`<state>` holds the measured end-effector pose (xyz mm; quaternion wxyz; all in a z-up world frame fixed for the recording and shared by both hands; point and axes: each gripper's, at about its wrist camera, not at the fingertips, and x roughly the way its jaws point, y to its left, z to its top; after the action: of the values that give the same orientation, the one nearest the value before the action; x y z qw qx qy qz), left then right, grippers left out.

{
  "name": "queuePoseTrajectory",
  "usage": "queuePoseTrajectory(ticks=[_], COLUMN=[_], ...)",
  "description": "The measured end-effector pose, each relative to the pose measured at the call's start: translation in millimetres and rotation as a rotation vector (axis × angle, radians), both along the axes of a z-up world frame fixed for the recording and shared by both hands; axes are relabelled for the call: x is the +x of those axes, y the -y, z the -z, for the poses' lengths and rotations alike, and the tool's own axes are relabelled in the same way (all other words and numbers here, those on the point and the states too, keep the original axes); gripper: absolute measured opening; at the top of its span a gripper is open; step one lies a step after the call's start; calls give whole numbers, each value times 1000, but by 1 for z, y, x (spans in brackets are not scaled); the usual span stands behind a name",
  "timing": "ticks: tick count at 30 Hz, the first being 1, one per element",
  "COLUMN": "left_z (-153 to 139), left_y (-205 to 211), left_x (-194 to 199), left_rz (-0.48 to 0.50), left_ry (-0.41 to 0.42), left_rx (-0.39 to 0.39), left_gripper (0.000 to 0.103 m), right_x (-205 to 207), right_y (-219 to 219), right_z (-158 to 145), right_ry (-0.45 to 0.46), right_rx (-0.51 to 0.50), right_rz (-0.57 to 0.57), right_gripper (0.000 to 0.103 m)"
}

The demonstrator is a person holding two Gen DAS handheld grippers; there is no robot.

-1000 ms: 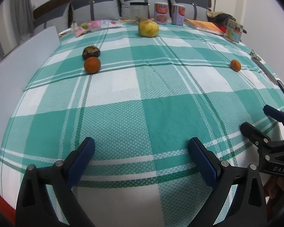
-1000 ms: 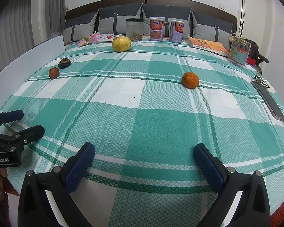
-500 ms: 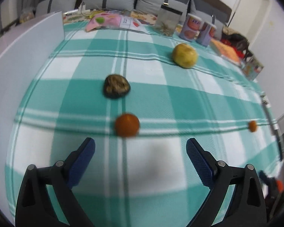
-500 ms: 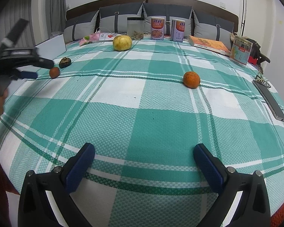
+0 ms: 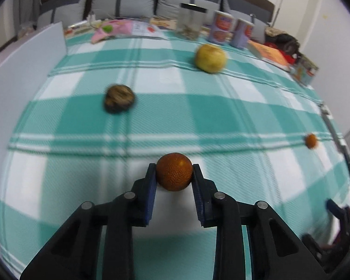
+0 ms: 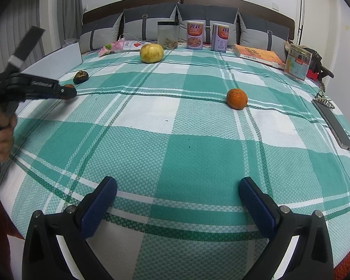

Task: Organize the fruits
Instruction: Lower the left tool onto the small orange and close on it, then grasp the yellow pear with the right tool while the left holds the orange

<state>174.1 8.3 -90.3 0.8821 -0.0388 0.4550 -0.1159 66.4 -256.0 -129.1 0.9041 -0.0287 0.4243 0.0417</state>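
The left gripper [image 5: 174, 171] blurs the bed behind it; its jaws clamp a small pebbly orange [image 5: 174, 171] just above the checked cloth [image 6: 198, 154]. The right gripper [image 6: 177, 186] hovers with jaws wide apart, empty. A second orange [image 6: 236, 98] sits mid-bed. The writing on the tins [image 6: 194, 35] is unreadable.
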Motion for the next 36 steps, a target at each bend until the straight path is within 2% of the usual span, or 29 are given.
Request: queuePoseTrajectory(ticks=[2,4,6,8,11,15,19,24,30,35,36], left_z=[-1,0,2,1,-4,-10,-11,-5,-9,-4,-3], left_y=[9,17,18,14,4,-14,-26,-37,-55,-67,-67], left_x=[-12,-28,-36,-43,-45,-45,-46,-47,-51,-47,-46], left_rz=[27,49,54,48,33,-7,-38,-80,-104,-120,-120], left_ry=[-7,-14,-26,-22,-9,2,10,-6,3,-11,-17], left_rx=[-15,-26,-37,-49,-48,-53,-52,-72,-73,-78,-79], left_gripper=[29,29,29,29,29,29,29,29,29,29,29], right_x=[5,8,16,37,77,126,171,250,324,358,364], right_y=[2,19,49,72,87,97,74,4,-78,-101,-100], right_z=[-3,-13,-26,-35,-42,-41,-56,-73,-49,-26,-21], right_ry=[-53,-81,-61,-67,-127,-189,-191,-217,-230,-251,-268], right_rx=[19,128,211,207,202,177,145,211,136,64,61], right_rz=[-5,19,121,170,125,104,30,-76,-130,-72,-61], right_gripper=[103,103,103,103,100,88,88,89,89,88,77])
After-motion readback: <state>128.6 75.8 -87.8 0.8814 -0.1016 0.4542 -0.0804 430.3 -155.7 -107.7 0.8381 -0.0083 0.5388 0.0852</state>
